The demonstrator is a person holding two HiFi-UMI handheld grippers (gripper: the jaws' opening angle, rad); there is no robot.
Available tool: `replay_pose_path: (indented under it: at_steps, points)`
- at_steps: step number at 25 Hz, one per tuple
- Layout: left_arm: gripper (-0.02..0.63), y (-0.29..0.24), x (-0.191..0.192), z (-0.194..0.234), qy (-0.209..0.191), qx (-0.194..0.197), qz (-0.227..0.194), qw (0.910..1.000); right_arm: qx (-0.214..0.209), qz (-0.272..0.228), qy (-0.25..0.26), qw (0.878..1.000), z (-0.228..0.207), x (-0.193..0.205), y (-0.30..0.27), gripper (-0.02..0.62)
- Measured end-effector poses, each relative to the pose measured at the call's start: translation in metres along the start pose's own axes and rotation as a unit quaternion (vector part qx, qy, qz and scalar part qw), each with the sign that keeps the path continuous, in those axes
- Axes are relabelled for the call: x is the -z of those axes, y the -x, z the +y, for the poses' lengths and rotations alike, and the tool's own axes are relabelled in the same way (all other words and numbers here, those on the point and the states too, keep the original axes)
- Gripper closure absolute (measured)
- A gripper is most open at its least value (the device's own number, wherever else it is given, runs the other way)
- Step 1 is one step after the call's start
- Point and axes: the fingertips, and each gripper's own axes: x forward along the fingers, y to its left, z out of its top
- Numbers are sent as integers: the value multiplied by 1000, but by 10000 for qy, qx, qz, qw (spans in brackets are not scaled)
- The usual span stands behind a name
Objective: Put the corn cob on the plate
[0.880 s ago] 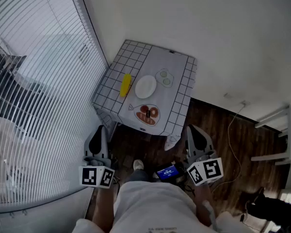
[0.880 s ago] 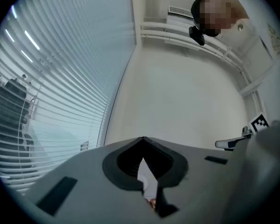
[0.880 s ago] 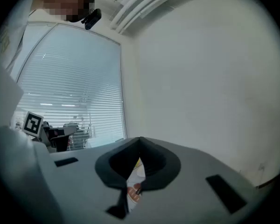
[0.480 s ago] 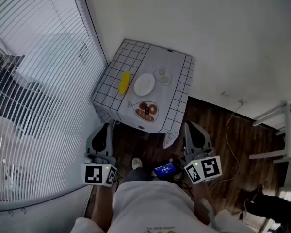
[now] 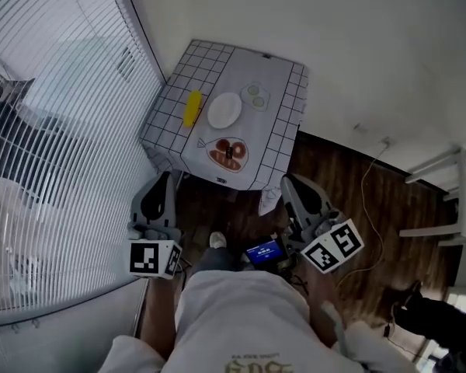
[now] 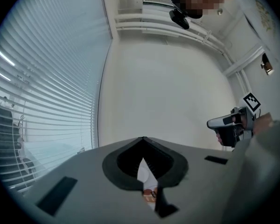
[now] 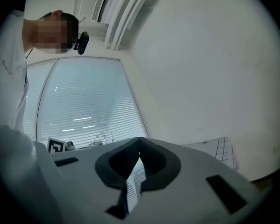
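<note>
Over the last second the table (image 5: 287, 99) has slid up and left in the head view. The right gripper (image 5: 291, 186) has swung its tip leftward, tilting its marker cube (image 5: 332, 245), while the left gripper (image 5: 161, 185) sits much as before at lower left. Both claws are clenched on nothing; each gripper view shows the jaws pressed together. The corn (image 5: 192, 108) lies on the table in the upper middle of the frame, just left of the white plate (image 5: 224, 109) and not on it. Both grippers hang well short of the table, over the dark floor (image 5: 349, 193), so the task looks unstarted. The approach to the corn is still to make.
</note>
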Motion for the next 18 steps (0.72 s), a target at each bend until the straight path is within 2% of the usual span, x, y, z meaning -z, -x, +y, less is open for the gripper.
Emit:
replay_pose_path:
  at_steps: [5,12,18]
  points:
    - [600,-5,-3,-7,38,133,-173,9998,33,181,302,9994,-8,6,3,588]
    - [600,-24,10,2,160,102,53,9998,107,240,334,9991,-25,10,-8,588]
    - [600,-64,30,20,132,125,189,9997,134,468,511,9975,-46,20,-43,588]
